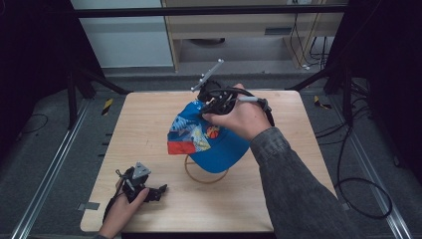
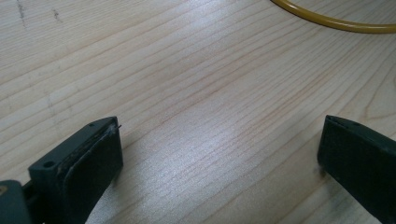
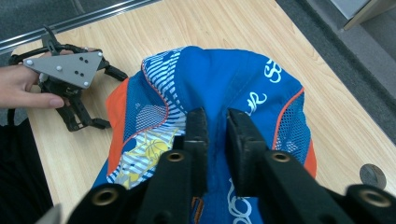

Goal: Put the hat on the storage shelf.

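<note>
**Right jaws ease on the cap at mid-bench**

The wooden bench [image 1: 149, 144] takes up the middle of the high view, pale grain all the way to its four edges. Sitting near its centre, a touch toward the far edge, is the blue cap [image 1: 211, 139], patterned in white, orange and yellow, with mesh side panels clear in the right gripper view. It sits raised on a yellow ring stand [image 1: 199, 175], whose loop rests flat on the bench just toward the near edge from the cap.

The right gripper [image 3: 217, 128] comes over the cap from the far side, held in the person's right hand [image 1: 241, 119]. Its jaws stand narrowly apart with a ridge of the cap's blue crown fabric between them; whether the pads press on that fabric I cannot tell.

Down at the near left corner, the left gripper [image 1: 161, 191] lies low on the bench in the person's left hand [image 1: 122, 209], well apart from the cap. Its jaws are spread wide over bare wood, with nothing between them.

Smallest of all, a round dark disc [image 3: 372, 176] sits in the bench surface beside the cap.
</note>
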### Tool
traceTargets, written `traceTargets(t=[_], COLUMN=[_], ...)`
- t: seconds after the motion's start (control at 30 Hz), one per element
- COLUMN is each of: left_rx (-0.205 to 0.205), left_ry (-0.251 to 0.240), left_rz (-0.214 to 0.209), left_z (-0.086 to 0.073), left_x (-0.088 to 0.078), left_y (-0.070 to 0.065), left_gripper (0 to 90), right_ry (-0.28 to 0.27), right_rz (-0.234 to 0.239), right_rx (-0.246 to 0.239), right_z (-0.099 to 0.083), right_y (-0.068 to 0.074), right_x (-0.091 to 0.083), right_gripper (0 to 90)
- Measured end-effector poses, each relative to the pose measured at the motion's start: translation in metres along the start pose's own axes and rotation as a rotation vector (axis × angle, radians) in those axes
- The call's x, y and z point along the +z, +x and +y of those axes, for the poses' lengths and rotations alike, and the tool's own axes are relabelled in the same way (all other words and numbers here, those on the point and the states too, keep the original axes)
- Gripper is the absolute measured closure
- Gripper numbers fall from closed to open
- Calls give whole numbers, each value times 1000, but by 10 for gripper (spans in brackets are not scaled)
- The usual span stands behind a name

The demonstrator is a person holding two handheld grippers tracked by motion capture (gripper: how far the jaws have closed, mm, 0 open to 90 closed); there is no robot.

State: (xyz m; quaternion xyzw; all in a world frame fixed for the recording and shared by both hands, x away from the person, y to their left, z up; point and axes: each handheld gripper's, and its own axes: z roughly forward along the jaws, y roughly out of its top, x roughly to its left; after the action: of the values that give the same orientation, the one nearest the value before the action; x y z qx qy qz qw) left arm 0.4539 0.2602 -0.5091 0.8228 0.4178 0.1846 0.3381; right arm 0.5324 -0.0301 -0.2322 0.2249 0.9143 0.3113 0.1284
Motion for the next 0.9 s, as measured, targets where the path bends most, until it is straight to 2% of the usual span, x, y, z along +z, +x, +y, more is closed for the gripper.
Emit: traceTargets(t=[0.07, 0.1, 0.13, 0.17, 0.33, 0.57, 0.6, 0.63, 0.9], left_rx=[0, 0, 0, 0, 0, -2, -2, -2, -2], left_ry=[0, 0, 0, 0, 0, -2, -2, -2, -2], left_rz=[0, 0, 0, 0, 0, 0, 0, 1, 1], left_z=[0, 0, 0, 0, 0, 0, 0, 0, 0], left_x=[0, 0, 0, 0, 0, 0, 0, 0, 0], left_y=[0, 0, 0, 0, 0, 0, 0, 0, 0], left_gripper=[0, 0, 0, 0, 0, 0, 0, 0, 0], right_ry=[-2, -3, -3, -4, -10, -52, -52, -56, -83], right_rz=[-2, -6, -6, -6, -7, -21, -21, -31, -39], right_rx=[2, 8, 8, 11, 22, 37, 37, 40, 64], right_z=[0, 0, 0, -1, -2, -6, -6, -8, -13], right_y=[0, 0, 0, 0, 2, 4, 4, 4, 1], right_x=[0, 0, 0, 0, 1, -7, -7, -8, -12], right_gripper=[747, 692, 692, 641, 527, 357, 357, 310, 210])
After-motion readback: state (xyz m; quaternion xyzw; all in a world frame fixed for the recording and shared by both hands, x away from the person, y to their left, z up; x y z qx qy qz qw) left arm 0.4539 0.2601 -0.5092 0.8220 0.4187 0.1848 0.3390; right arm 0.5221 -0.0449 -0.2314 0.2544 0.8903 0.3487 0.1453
